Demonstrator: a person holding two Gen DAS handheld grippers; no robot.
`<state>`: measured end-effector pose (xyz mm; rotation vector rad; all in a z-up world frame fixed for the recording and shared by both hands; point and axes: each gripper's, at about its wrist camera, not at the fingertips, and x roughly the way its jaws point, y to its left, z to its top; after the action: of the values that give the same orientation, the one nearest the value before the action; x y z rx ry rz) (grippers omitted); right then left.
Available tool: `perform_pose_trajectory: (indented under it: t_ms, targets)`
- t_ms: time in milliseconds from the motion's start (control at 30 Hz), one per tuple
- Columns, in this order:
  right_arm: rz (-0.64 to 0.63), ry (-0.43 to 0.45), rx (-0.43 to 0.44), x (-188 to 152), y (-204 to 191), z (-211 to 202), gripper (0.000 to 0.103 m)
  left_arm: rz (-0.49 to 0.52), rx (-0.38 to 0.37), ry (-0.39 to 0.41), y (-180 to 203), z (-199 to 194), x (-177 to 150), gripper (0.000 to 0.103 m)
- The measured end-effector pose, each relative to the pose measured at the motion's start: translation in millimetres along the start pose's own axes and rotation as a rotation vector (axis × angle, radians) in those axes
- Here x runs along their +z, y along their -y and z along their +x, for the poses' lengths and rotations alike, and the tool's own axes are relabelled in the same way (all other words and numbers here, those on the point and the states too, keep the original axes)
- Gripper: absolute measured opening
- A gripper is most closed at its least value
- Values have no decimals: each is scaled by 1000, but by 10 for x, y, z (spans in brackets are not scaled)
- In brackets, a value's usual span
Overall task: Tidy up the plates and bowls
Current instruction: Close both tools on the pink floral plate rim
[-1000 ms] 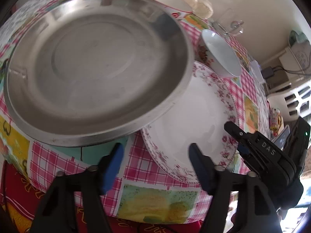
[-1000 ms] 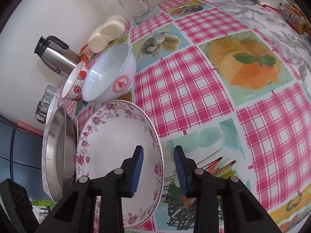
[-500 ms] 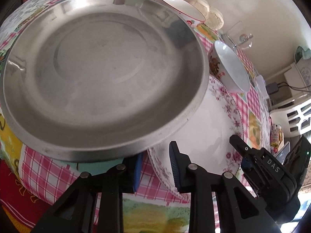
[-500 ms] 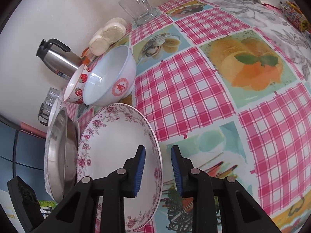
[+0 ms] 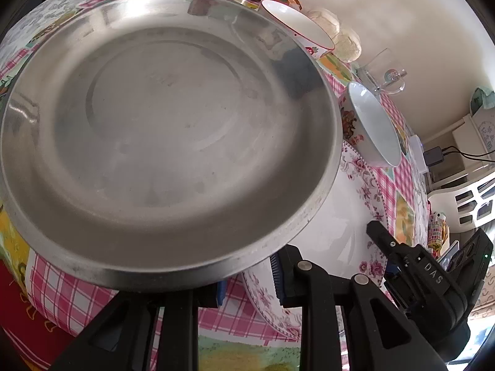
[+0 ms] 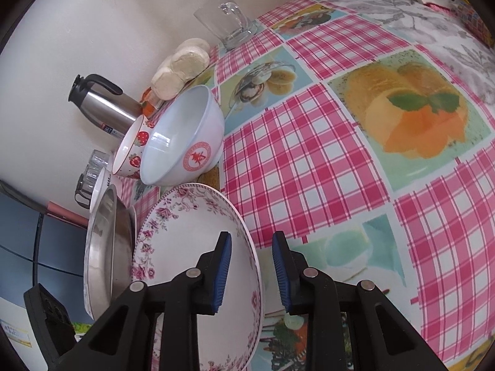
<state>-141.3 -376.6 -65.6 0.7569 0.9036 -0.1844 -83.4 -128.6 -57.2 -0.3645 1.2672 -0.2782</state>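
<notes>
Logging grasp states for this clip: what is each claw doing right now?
Left claw: closed on the near rim of the steel plate.
Right claw: open, straddling the floral plate rim, not clamped.

Tablecloth [image 6: 309, 170] lies bare; bowls [image 6: 182, 142] crowd the floral plate [image 6: 191, 232].

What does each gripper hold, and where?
Cannot tell: left gripper straddles the near rim of the steel plate, right gripper the rim of the floral plate.

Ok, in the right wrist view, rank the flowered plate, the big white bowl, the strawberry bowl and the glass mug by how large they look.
1. Flowered plate, though nearest the camera
2. Big white bowl
3. Strawberry bowl and glass mug: too alike to rank
</notes>
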Motion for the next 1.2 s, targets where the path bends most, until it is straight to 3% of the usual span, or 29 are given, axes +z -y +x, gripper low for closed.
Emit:
perform_pose_trajectory:
  t_ms: [133,200,267,433,600,867,1200]
  targets:
    - [-84,-9,-32,-13,-136,66,26,4,-3,-3,19,26,24,26]
    - [-92,-10,-34,-16,-149,76,25,11,-2,-5,36,38,33,26]
    - [-90,-11,-43,-21,-146,80,18,16,-6,-4,41,48,44,25]
    - [-90,-8,-46,-23,-176,85,17,1,-34,-6,59,107,90,22]
    - [-41,-15,-10,-27,-54,16,15,11,-55,-24,92,131,73,21]
    - [40,16,-16,-25,175,-115,15,77,-83,-61,246,190,4,19]
    - [75,29,-20,-52,302,-203,15,84,-105,-83,294,214,16,19]
